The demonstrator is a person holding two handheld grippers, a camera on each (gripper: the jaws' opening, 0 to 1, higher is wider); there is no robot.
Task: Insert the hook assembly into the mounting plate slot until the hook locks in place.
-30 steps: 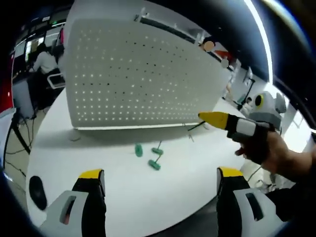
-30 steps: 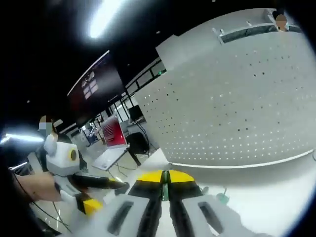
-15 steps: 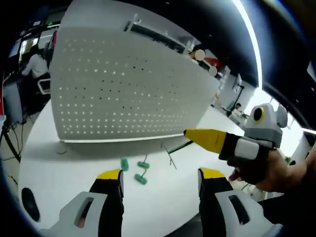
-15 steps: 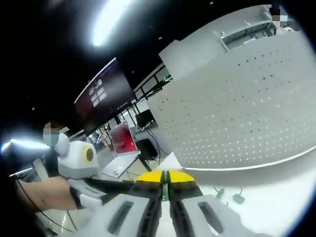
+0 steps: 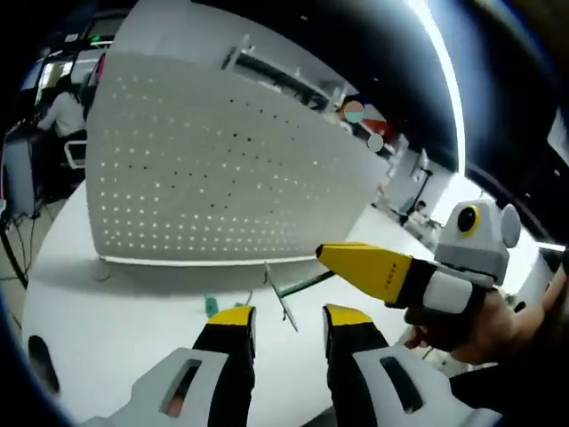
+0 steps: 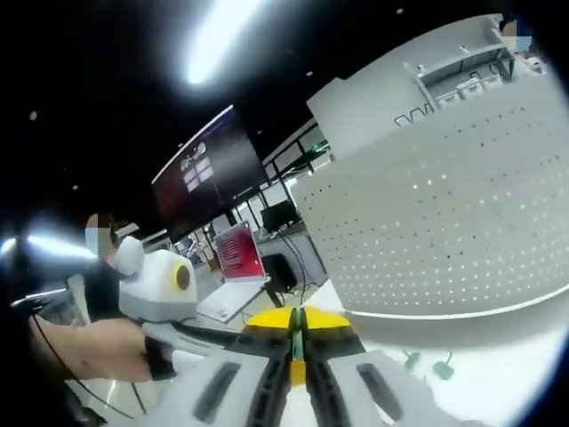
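The hook [image 5: 283, 302], a thin wire at lower centre of the left gripper view, lies on the desk [image 5: 107, 311] below the pegboard [image 5: 222, 178]. The left claw [image 5: 283, 318], jaws narrowed and empty, should straddle it squarely; the right claw [image 6: 298, 322] is closed, apparently on nothing

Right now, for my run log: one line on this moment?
left tool: open, empty | right tool: shut | green hooks: on table | pegboard: upright

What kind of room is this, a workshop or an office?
Probably an open-plan office or lab used for demonstrations: a white pegboard stands on a white table, a laptop sits on a desk behind, and strip lights run overhead.
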